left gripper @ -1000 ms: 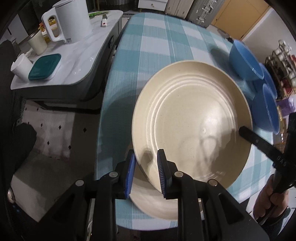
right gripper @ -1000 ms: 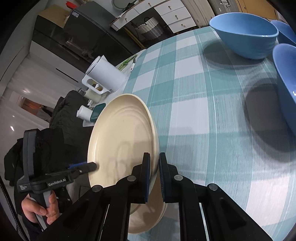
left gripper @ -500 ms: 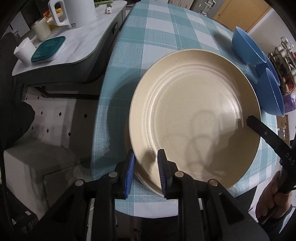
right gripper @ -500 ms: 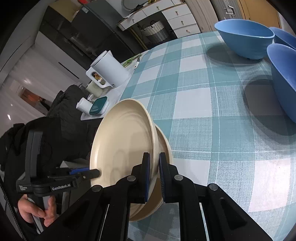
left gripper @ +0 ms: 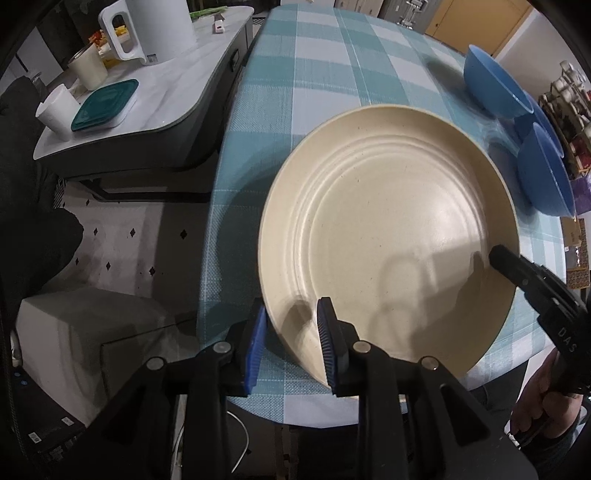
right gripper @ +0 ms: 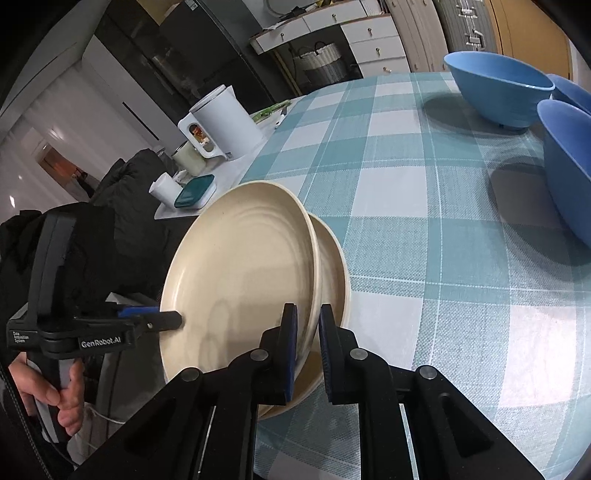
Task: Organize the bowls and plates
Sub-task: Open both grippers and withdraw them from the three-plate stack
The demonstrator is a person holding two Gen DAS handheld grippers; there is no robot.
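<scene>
Left tongs (left gripper: 291, 339) and right tongs (right gripper: 307, 345) both pinch top plate (left gripper: 388, 236) rim, keeping it level. Top plate hangs tilted over bottom plate (right gripper: 334, 258) at table (right gripper: 424, 229) near edge, for stacking.

Top plate (left gripper: 388, 236) sits on lower plate (right gripper: 332, 266), both at near edge of table (left gripper: 314, 74), stack tilted w/ top one raised off lower at near side. Left gripper (left gripper: 291, 343) at near-left rim of top plate, rim between its fingers. Right gripper (right gripper: 308, 350) at stack's near-right rim, fingers either side of top plate's rim. Three bowls (right gripper: 498, 92) far right on table, close together. Side counter (left gripper: 166, 99) left of table, apart from it; on it kettle (left gripper: 147, 29) at far end, cup (left gripper: 57, 114) and lidded box (left gripper: 105, 107) nearer, box just right of cup.
</scene>
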